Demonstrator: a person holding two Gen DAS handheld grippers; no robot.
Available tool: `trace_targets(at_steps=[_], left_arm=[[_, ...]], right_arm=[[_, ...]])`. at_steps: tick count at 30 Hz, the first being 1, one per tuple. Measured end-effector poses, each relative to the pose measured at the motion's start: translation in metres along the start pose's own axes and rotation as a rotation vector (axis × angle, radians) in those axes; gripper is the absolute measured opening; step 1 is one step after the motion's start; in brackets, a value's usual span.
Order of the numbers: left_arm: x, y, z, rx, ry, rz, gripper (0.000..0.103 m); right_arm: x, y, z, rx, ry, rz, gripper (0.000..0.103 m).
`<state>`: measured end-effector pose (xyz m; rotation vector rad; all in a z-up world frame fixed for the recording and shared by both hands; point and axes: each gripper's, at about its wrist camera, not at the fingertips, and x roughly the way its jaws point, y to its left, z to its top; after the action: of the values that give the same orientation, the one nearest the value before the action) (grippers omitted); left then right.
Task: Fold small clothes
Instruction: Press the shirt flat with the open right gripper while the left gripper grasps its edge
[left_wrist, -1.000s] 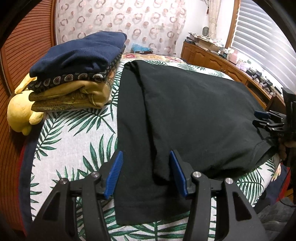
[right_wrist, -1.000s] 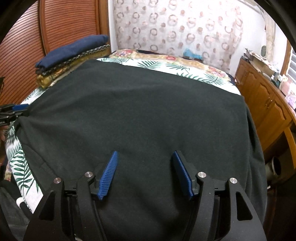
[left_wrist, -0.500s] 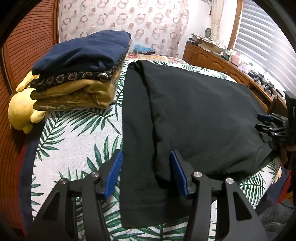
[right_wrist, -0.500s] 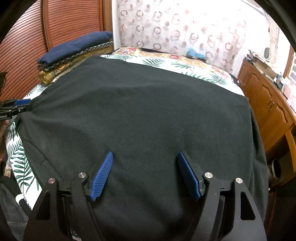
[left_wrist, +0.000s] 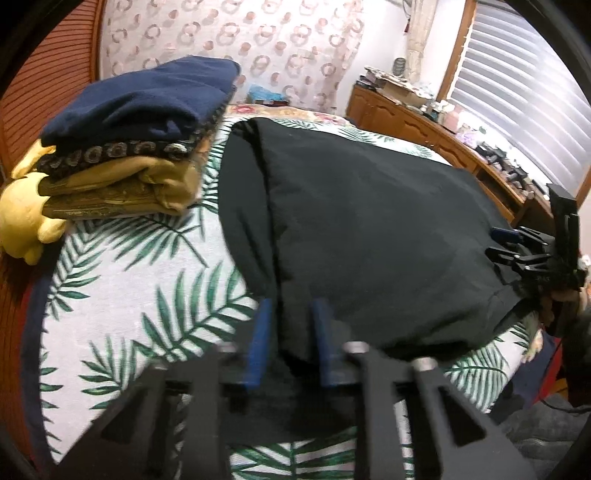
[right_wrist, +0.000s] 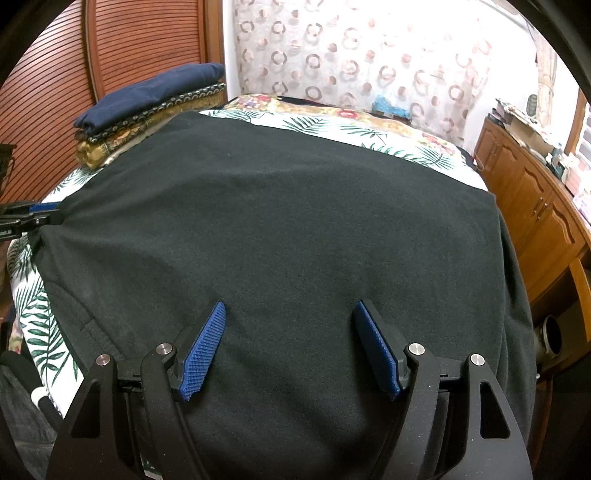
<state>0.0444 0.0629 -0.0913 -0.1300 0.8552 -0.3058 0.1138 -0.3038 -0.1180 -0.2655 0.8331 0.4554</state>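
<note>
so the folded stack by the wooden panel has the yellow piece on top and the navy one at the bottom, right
Not quite: the order is reversed. In the folded stack beside the wooden panel, the navy piece lies on top and the yellow piece sits at the bottom. The left wrist view shows it plainly.

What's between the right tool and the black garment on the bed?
Nothing visible. The right tool sits open directly over the black garment, bare cloth between its fingers. The left tool is closing on the garment's near corner.
</note>
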Motion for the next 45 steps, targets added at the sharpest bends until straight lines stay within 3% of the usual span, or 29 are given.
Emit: trace_targets(at_steps=[14,31,35,45], left_arm=[[-0.041,-0.033,0.021,0.045,-0.166,-0.065,0.006],[-0.045,-0.089,0.063,0.138,-0.240,-0.157,0.004],[-0.041,-0.113,0.079,0.182,-0.247,-0.191,0.004],[-0.035,-0.197,0.120,0.321,-0.254,-0.312,0.003]], right_arm=[[0.000,0.000,-0.001,0.000,-0.001,0.001,0.074],[-0.004,-0.002,-0.001,0.006,-0.005,-0.006,0.074],[-0.021,-0.013,-0.004,0.066,-0.040,0.018,0.074],[-0.093,-0.050,-0.017,0.147,-0.170,-0.077,0.074]])
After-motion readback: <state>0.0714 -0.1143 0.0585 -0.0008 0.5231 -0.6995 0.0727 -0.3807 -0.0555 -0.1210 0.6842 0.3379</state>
